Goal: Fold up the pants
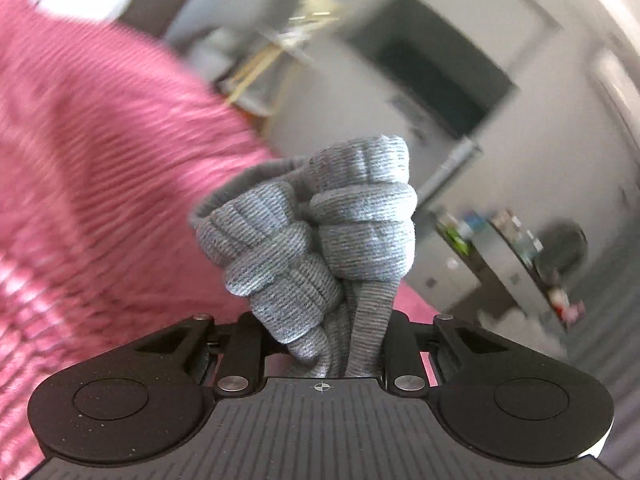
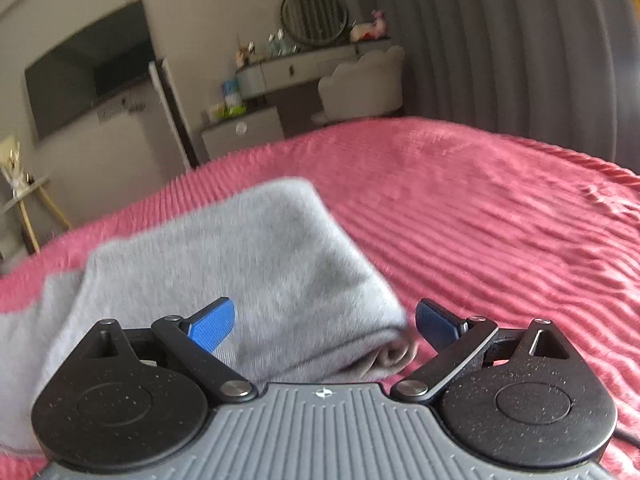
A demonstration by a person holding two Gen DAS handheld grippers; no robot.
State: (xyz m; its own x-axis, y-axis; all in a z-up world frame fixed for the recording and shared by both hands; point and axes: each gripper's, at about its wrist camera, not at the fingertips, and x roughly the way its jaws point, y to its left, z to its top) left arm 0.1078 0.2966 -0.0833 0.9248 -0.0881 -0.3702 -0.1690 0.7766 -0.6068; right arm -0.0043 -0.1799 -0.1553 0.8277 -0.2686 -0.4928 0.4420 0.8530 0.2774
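Item: grey knit pants (image 2: pixel 248 264), partly folded, lying on the pink ribbed bedspread (image 2: pixel 480 208) of the bed; a thick folded edge faces my right tongs (image 2: pixel 324 322), and a further flat layer spreads out to the left beneath the fold. One bunched end of the pants (image 1: pixel 320 232), ribbed and gathered into thick rolls, sits clamped in my left tongs (image 1: pixel 324 344), whose jaws are drawn in narrow around the fabric; the pads themselves are hidden by the cloth. My right tongs stand wide, blue pads (image 2: pixel 214 322) apart, hovering just over the folded edge with the fabric between them but not pinched. Surroundings, left wrist view: bedspread filling the left side, blurred; a dark wall-mounted screen (image 1: pixel 432 68) and a pale wall beyond. Surroundings, right wrist view: a dressing table (image 2: pixel 304 64) with a round mirror (image 2: pixel 314 12) and small bottles, a pale upholstered chair (image 2: pixel 362 84) beside it, grey curtains (image 2: pixel 500 40) to the right, the same dark screen (image 2: pixel 88 68) at left.
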